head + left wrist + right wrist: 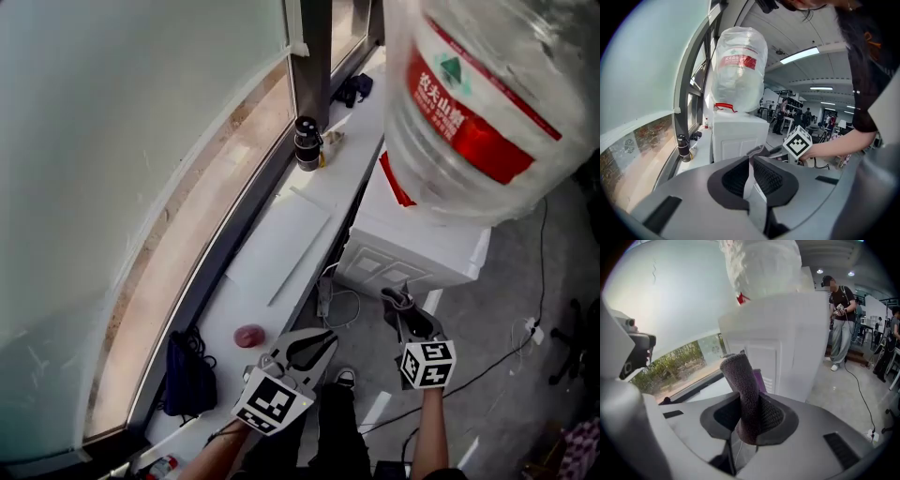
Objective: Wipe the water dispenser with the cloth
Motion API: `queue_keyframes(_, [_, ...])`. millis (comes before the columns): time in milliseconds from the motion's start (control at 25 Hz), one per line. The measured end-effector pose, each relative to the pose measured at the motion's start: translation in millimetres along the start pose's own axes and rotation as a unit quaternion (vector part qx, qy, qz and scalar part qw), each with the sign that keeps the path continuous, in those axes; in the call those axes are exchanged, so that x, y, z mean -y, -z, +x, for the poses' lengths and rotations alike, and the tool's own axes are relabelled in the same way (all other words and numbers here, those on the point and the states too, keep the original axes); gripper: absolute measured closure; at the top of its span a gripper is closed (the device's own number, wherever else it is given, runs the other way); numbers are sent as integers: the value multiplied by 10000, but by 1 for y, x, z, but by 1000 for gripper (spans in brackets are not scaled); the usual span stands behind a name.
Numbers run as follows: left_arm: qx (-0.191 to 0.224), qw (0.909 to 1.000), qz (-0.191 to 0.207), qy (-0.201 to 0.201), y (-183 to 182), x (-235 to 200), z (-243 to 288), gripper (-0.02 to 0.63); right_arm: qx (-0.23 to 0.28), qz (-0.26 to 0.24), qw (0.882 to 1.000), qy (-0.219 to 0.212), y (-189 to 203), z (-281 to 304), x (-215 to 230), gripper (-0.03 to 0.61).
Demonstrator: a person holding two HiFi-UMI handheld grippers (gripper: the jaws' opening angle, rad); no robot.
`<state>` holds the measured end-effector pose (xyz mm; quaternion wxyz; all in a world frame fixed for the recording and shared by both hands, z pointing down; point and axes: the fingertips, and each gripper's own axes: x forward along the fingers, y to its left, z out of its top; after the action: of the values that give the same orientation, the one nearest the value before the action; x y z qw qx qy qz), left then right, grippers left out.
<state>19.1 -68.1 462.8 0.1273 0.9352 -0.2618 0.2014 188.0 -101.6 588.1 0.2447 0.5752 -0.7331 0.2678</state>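
Two hand-held grippers are showing low in the head view, and only one is carrying anything. The right hand-held gripper (750,405) is clamping the cloth (739,376), a dark, fuzzy roll that is rising out of the pads at the centre of the right gripper view and bending slightly left at its top. The left hand-held gripper (749,161) is sitting with its jaws drawn together and nothing between them. The water dispenser (412,251) is standing in the right half of the head view, its white body just above the right hand-held gripper, with the big bottle (473,94) filling the upper right corner. The cloth is pointing at the front panel and looking near it, though apparently not touching. I am judging the cloth as light, soft and floppy, so the pinch low on the roll is making sense: it is leaving the free upper end to fold against the panel and do the wiping. I am treating the dispenser as stiff and smooth-skinned yet top-heavy under that bottle. I am therefore planning flat, gentle strokes on the body rather than hard pushes, and I am expecting the cloth to creep out of the pads if dragged too firmly.
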Motion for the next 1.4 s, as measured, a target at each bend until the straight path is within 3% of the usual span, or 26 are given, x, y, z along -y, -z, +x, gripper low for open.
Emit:
queue_keyframes(480, [297,9974,464,461,-69,47,-74,583,856,468,9952,104,-90,-165,-69,480])
queue_keyframes(880, [519,9942,632,698,-101,83,-148,583,1341,965,9862,137,-109,-257,-113,480])
queue_keyframes(1240, [925,9917,658,607,-122,97,-180,583,1800,1281,9753,-68,-119,-317,-144,480])
queue_keyframes(1400, [1063,9891,786,651,-130,108,-191,583,1846,1186,9756,-44,-113,-336,-158,480])
